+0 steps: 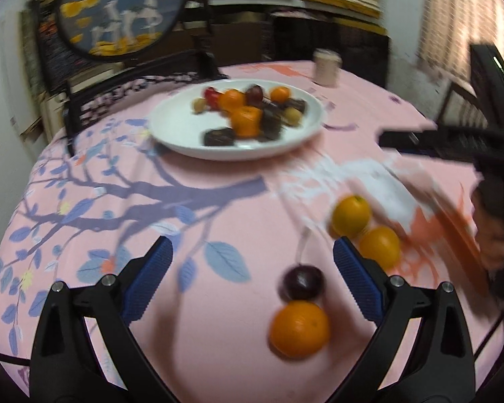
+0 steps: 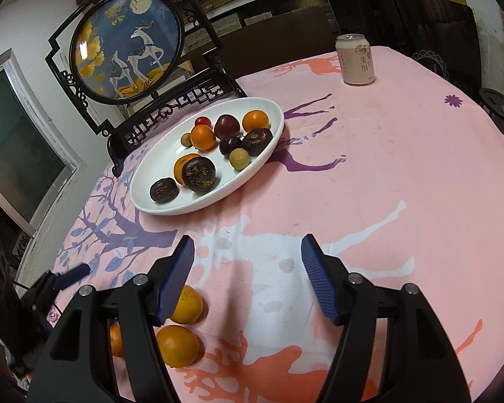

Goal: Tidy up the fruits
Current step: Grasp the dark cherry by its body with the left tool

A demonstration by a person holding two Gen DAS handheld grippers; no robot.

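A white oval plate (image 1: 171, 127) (image 2: 144, 198) holds several oranges, dark plums and small fruits. On the pink cloth lie three loose oranges (image 1: 299, 329) (image 1: 351, 216) (image 1: 379, 245) and a dark cherry (image 1: 302, 282) with a stem. My left gripper (image 1: 252, 262) is open and empty, with the cherry and nearest orange between its fingers. My right gripper (image 2: 247, 268) is open and empty above the cloth; two oranges (image 2: 186, 304) (image 2: 178, 346) lie by its left finger and a third (image 2: 116, 339) shows behind it. The left view is blurred.
A pale drink can (image 2: 355, 59) (image 1: 326, 67) stands at the far side of the table. A black-framed round deer screen (image 2: 127, 47) (image 1: 117, 10) stands behind the plate. The right gripper's body and the hand on it (image 1: 494, 168) show at right in the left view.
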